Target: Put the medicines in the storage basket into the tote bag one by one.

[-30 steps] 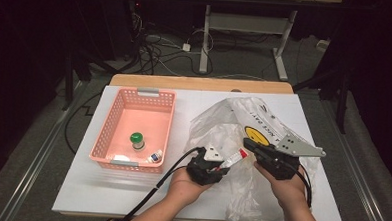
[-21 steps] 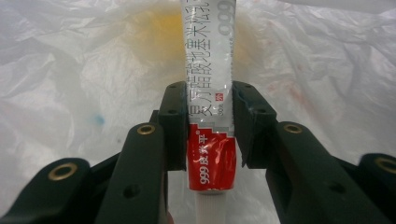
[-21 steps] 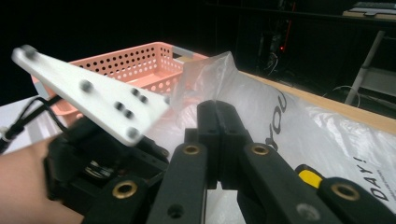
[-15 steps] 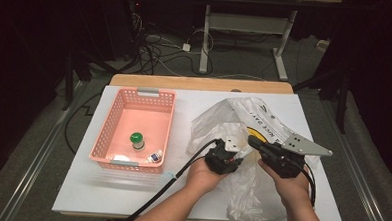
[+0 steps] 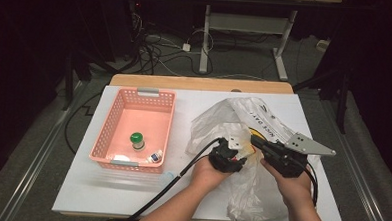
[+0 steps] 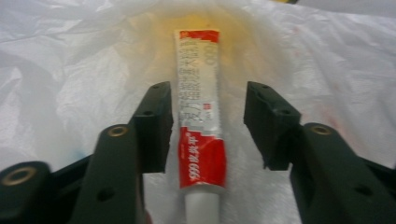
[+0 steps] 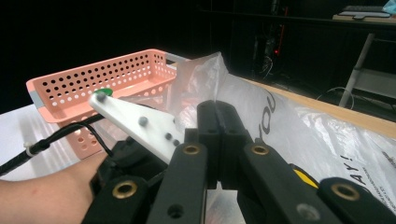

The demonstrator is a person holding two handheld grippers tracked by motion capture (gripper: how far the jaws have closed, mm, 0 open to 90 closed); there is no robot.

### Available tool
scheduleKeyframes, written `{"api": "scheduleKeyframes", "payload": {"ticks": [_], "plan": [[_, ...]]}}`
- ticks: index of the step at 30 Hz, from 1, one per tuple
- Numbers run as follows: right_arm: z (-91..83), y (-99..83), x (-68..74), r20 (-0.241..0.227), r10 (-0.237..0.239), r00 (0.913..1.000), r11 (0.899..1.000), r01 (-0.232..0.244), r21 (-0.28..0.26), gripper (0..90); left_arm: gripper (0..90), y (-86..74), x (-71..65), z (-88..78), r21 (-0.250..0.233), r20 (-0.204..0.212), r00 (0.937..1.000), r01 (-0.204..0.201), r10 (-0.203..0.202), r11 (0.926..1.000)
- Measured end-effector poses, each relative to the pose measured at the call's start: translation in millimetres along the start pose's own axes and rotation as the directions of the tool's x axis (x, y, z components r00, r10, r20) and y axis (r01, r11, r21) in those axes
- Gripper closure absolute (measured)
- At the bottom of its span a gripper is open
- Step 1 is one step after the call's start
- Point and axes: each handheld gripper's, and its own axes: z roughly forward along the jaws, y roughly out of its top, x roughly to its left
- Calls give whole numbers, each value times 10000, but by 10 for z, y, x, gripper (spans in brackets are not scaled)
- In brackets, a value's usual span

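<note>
On the right half of the white counter (image 5: pixel 105 196) lies a crumpled, translucent white plastic bag (image 5: pixel 218 121) with dark lettering, and both hands work at it. The left gripper (image 5: pixel 239 153) points into the bag's mouth; in the left gripper view its fingers (image 6: pixel 156 123) stand apart and have just been opening, with a red, white and silver ointment tube (image 6: pixel 200 112) lying lengthwise between them on the plastic, its white cap end toward the camera. The tube lies close beside one finger, and the other finger is clearly off it; neither presses on it. The right gripper (image 5: pixel 255 140), just beside the left one, has its fingers (image 7: pixel 217 126) shut together on a raised fold of the bag, pinching the thin film upward. Toward the left edge of the counter, well apart from the bag, stands a salmon-pink perforated basket (image 5: pixel 114 121) holding a small bottle with a green cap (image 5: pixel 137 140) and a few smaller items near its front wall.
</note>
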Motion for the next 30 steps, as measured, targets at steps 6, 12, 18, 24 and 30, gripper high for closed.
{"api": "scheduleKeyframes", "payload": {"ticks": [6,12,18,24,30], "plan": [[0,-2,-5,8,-42,10000,10000,42,-3,900,405,-72,-62,-144,-162,685,9976,-36,47,9999],[16,1,13,-7,-100,9999,9999,100,22,900,281,-237,-128,-308,-333,964,9950,-236,267,9992],[17,1,22,-23,-67,10000,10000,67,37,900,177,-414,-137,-440,-337,1032,9941,-298,332,9990],[20,0,31,-29,-124,9999,9999,124,75,900,72,-525,-114,-589,-425,1279,9918,-8,63,9991],[29,-7,38,-14,-126,9999,9998,126,124,900,0,-599,-128,-713,-442,1410,9900,-10,72,9990]]}}
